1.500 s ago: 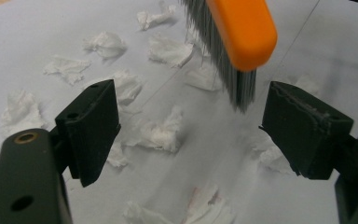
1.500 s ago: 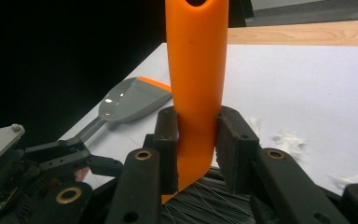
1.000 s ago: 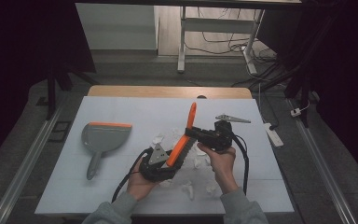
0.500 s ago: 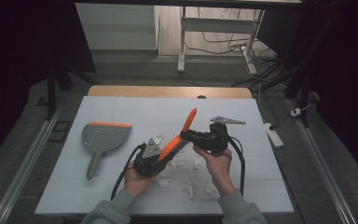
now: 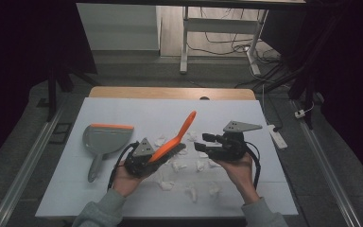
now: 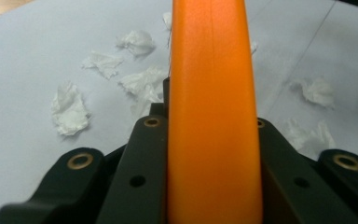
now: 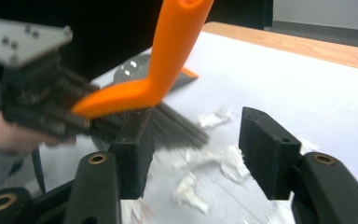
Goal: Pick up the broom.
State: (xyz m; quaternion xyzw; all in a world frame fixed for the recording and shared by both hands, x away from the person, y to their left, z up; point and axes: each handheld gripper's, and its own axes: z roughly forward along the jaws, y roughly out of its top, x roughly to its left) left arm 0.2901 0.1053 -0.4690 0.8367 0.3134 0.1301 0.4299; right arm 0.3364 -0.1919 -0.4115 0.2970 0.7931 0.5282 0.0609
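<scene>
Table (image 5: 123, 109): white top, wood strip along the far edge; no brand, label or writing legible on anything here, as far as this resolution lets me tell.

Dustpan (image 5: 105, 138): grey, orange lip, lies flat at the left of the table, handle toward the person; well apart from both grippers.

Brush (image 5: 174, 139): orange handle, dark bristles; held off the table at mid-table, handle slanting up and away; bristle end low, over the paper bits.

Left gripper (image 5: 157, 158): clamped tight on the brush; left gripper view has the orange handle (image 6: 212, 116) running straight up between the black jaws, pads against both its sides.

Right gripper (image 5: 199, 143): just right of the brush; jaws have just been opening and stand apart; right gripper view puts the bristles (image 7: 177, 128) behind its left jaw, nothing pressed between the pads; blurred, so contact with the bristles can't be settled.

Paper bits (image 5: 191, 191): small crumpled white scraps, scattered on the table under and in front of both grippers; several more past the brush in the left gripper view (image 6: 69, 112).
</scene>
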